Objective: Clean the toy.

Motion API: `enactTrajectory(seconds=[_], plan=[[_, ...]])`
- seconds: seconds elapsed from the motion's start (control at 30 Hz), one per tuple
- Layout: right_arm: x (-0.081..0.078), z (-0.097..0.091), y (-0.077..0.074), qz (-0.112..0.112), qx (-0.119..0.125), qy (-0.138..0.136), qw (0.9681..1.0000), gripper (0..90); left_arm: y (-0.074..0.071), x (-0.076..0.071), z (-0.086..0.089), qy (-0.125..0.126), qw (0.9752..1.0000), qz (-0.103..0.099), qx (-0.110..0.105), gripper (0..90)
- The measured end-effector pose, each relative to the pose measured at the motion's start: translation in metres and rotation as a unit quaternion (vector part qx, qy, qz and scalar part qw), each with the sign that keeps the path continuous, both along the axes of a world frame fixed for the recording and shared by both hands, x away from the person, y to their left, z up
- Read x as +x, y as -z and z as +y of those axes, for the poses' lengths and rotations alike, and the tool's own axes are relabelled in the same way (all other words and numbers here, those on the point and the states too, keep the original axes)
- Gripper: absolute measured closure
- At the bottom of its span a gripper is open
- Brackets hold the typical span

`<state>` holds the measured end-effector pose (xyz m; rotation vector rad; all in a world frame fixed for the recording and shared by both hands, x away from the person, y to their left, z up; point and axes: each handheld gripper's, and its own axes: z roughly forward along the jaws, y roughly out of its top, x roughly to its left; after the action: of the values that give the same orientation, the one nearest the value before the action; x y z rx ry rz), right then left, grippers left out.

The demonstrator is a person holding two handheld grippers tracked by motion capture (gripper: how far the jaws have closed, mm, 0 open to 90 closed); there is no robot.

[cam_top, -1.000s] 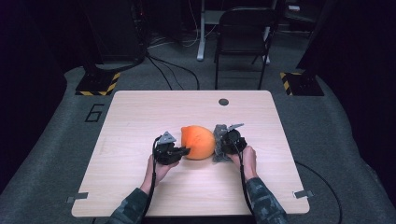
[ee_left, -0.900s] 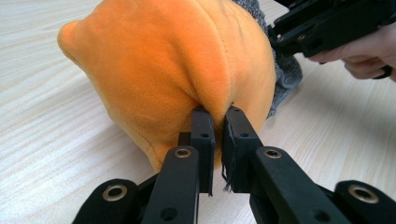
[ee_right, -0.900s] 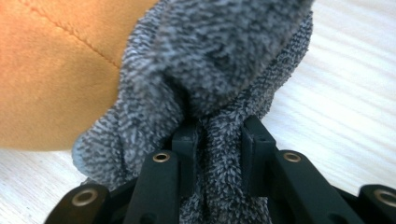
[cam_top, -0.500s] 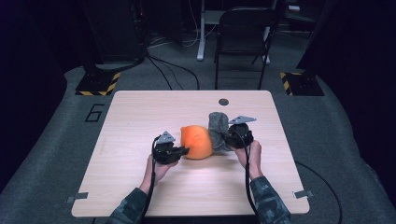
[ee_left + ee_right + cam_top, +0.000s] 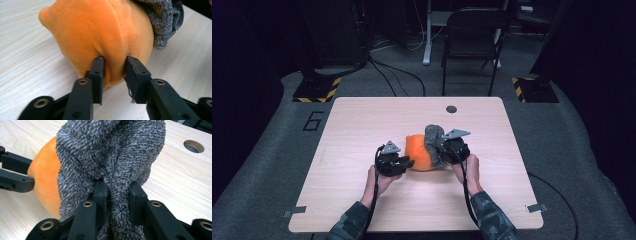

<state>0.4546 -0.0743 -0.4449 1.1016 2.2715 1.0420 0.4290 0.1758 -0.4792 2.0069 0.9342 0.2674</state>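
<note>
So the big change: the right gripper (image 5: 446, 150) has lifted and peeled the grey fuzzy sleeve (image 5: 433, 141) up off the orange plush toy (image 5: 419, 152). A second ago that grey fabric sat flat against the toy's right end; now it stands up in a bunched hump over that end, and the gripper sits higher and a bit further back on the table (image 5: 362, 120). In the right gripper view the jaws are clamped tight on a fold of the grey fabric (image 5: 117, 177), with pile bulging out either side of the pads. Meanwhile the left gripper (image 5: 404, 164) hasn't budged from its spot, but its jaws have just been opening. In the left gripper view a pinch of the orange plush (image 5: 100, 37) still sits between them, and the pads look like they're barely resting on it rather than squeezing, though it's hard to be sure from that close angle. The toy itself lies on its side around the middle of the table, between the two grippers, grey cover still draped over its far end. My read is the cover is partway off, and with the left grip loosening the toy might drag along if the right keeps pulling.
</note>
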Motion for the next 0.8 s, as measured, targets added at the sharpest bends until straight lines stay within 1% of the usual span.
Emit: enactTrajectory(seconds=[0.03, 0.07, 0.1, 0.13, 0.17, 0.2, 0.23, 0.27, 0.33, 0.37, 0.47, 0.5, 0.57, 0.63, 0.7, 0.73, 0.8], plan=[[0.000, 0.000, 0.000, 0.000, 0.000, 0.000, 1.0000, 71.9, 0.000, 0.000, 0.000, 0.000, 1.0000, 0.000, 0.000, 63.0], [-0.001, 0.001, 0.000, 0.004, 0.003, 0.005, 1.0000, 71.9, -0.001, -0.001, 0.000, -0.002, 1.0000, 0.002, 0.002, 63.0], [0.000, 0.001, 0.000, 0.006, 0.005, 0.007, 0.9999, 71.9, -0.002, -0.002, -0.002, -0.003, 0.9999, -0.001, 0.014, 59.3], [0.000, 0.001, 0.000, 0.005, 0.005, 0.007, 0.9999, 71.9, -0.003, -0.002, -0.003, -0.003, 0.9996, -0.003, 0.028, 57.5], [0.000, 0.001, 0.000, 0.005, 0.006, 0.009, 0.9999, 71.8, -0.003, -0.002, -0.003, -0.003, 0.9996, -0.003, 0.028, 56.3], [0.001, 0.000, -0.001, 0.002, 0.002, 0.003, 1.0000, 71.9, -0.003, -0.003, -0.003, -0.004, 0.9995, -0.002, 0.032, 55.0], [0.001, 0.000, -0.001, 0.002, 0.002, 0.003, 1.0000, 71.9, -0.003, -0.003, -0.005, -0.008, 0.9992, -0.003, 0.039, 55.0], [0.001, 0.000, -0.001, 0.003, 0.000, 0.002, 1.0000, 71.9, -0.003, -0.003, -0.004, -0.007, 0.9988, -0.003, 0.047, 53.9], [0.001, 0.001, 0.000, 0.003, 0.004, 0.007, 1.0000, 71.9, -0.002, -0.003, -0.004, -0.007, 0.9987, -0.003, 0.051, 52.2], [0.001, 0.000, 0.000, 0.005, 0.004, 0.005, 1.0000, 71.8, -0.001, -0.004, -0.005, -0.011, 0.9984, -0.005, 0.054, 51.8], [0.002, 0.000, 0.000, 0.005, 0.005, 0.005, 1.0000, 71.9, 0.001, -0.003, -0.007, -0.012, 0.9982, -0.001, 0.058, 51.4], [0.002, 0.000, 0.000, 0.005, 0.005, 0.005, 1.0000, 71.9, 0.003, -0.003, -0.007, -0.011, 0.9980, -0.003, 0.062, 51.4], [0.002, 0.001, 0.001, 0.003, 0.004, 0.003, 1.0000, 71.9, 0.005, -0.003, -0.008, -0.012, 0.9980, 0.003, 0.062, 51.3], [0.002, 0.001, 0.001, 0.003, 0.004, 0.003, 1.0000, 71.9, 0.006, -0.003, -0.009, -0.008, 0.9977, 0.002, 0.067, 51.5], [0.002, 0.001, 0.001, 0.004, 0.004, 0.002, 1.0000, 71.9, 0.009, -0.002, -0.011, -0.010, 0.9975, 0.000, 0.070, 52.1], [0.001, 0.002, 0.001, 0.006, 0.005, 0.004, 1.0000, 71.8, 0.010, -0.002, -0.011, -0.009, 0.9974, -0.001, 0.071, 55.2], [0.001, 0.002, 0.001, 0.001, 0.002, 0.001, 1.0000, 71.9, 0.011, -0.002, -0.011, -0.008, 0.9974, -0.004, 0.071, 65.0]])
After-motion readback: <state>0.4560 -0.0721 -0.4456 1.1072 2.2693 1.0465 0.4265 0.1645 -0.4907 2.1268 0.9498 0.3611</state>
